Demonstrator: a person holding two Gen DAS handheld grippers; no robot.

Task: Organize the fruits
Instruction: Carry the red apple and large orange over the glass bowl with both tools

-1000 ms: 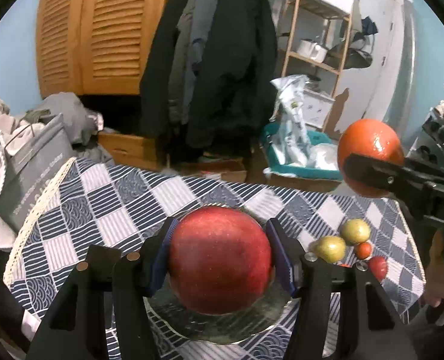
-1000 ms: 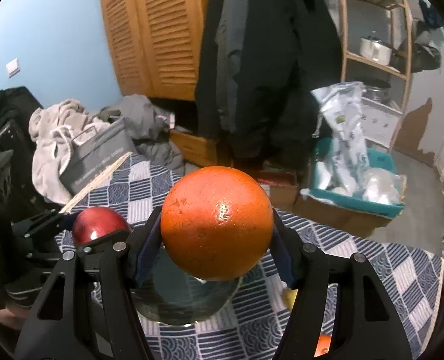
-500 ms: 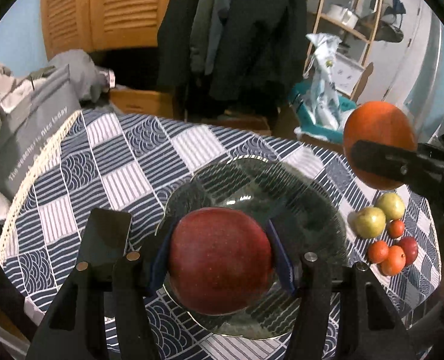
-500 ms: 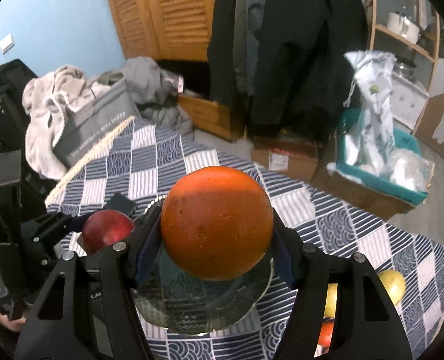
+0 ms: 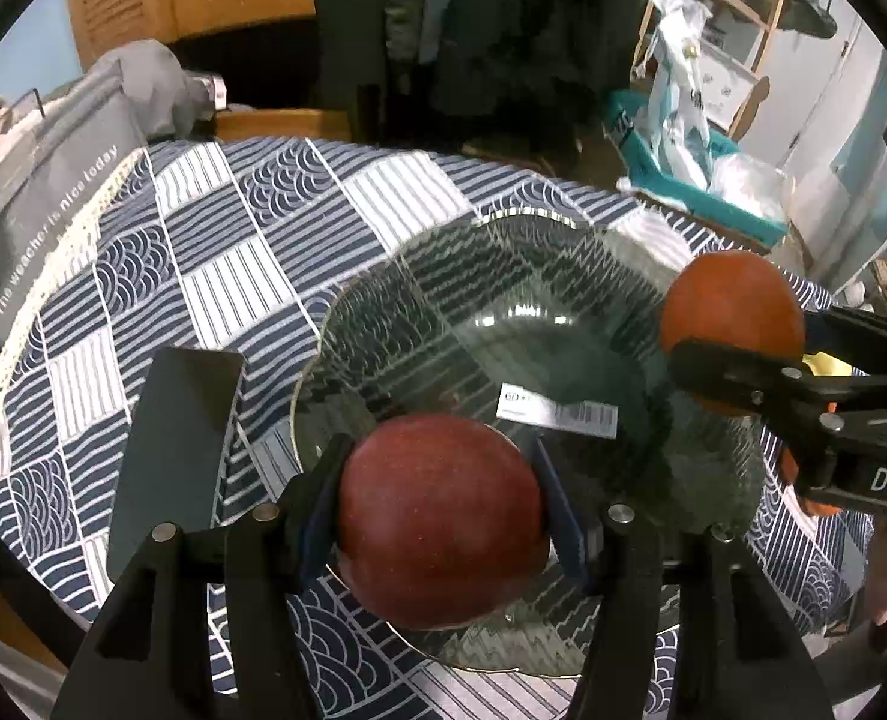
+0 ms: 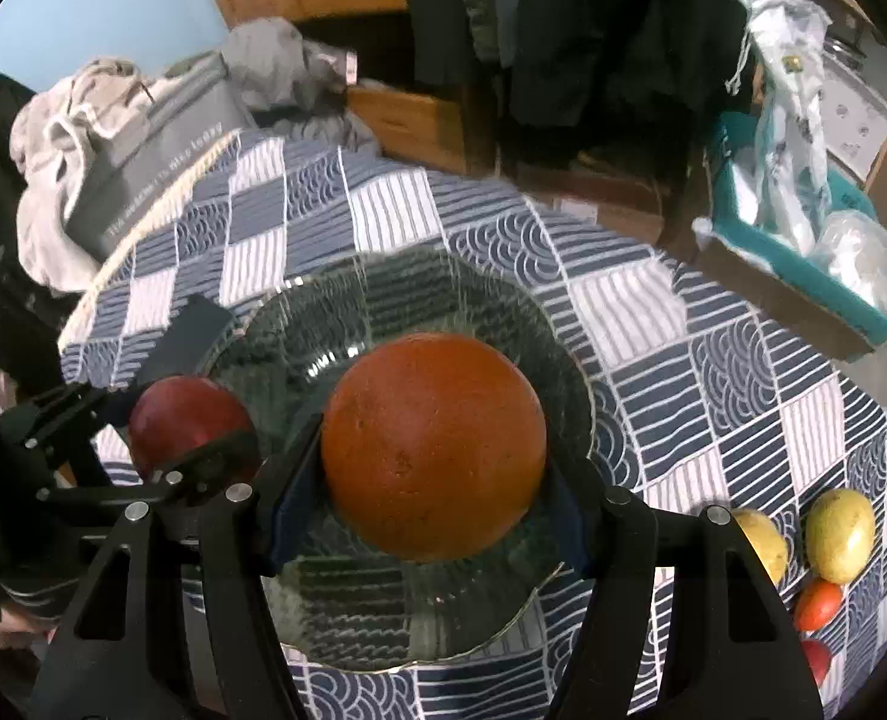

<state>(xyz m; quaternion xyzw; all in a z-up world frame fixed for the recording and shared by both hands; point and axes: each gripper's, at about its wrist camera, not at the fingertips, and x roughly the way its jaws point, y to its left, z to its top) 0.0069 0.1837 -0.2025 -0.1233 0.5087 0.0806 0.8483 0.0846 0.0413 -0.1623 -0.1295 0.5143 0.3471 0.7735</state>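
Observation:
My left gripper (image 5: 440, 519) is shut on a red apple (image 5: 440, 513), held over the near rim of a dark glass bowl (image 5: 503, 300) on the chequered tablecloth. My right gripper (image 6: 434, 450) is shut on an orange (image 6: 434, 447) that hangs above the middle of the same bowl (image 6: 383, 294). In the left wrist view the orange (image 5: 731, 315) sits over the bowl's right side. In the right wrist view the red apple (image 6: 188, 414) hangs at the bowl's left rim. A barcode sticker (image 5: 557, 411) shows through the bowl's bottom.
A black phone (image 5: 173, 456) lies left of the bowl. Two yellow-green fruits (image 6: 839, 534) and small red-orange ones (image 6: 818, 603) lie on the cloth to the right. A grey bag (image 5: 41, 204) and a pile of clothes stand beyond the table's left edge.
Both grippers have come down toward the table and tilted downward, each still holding its fruit. The bowl now fills much more of both views.

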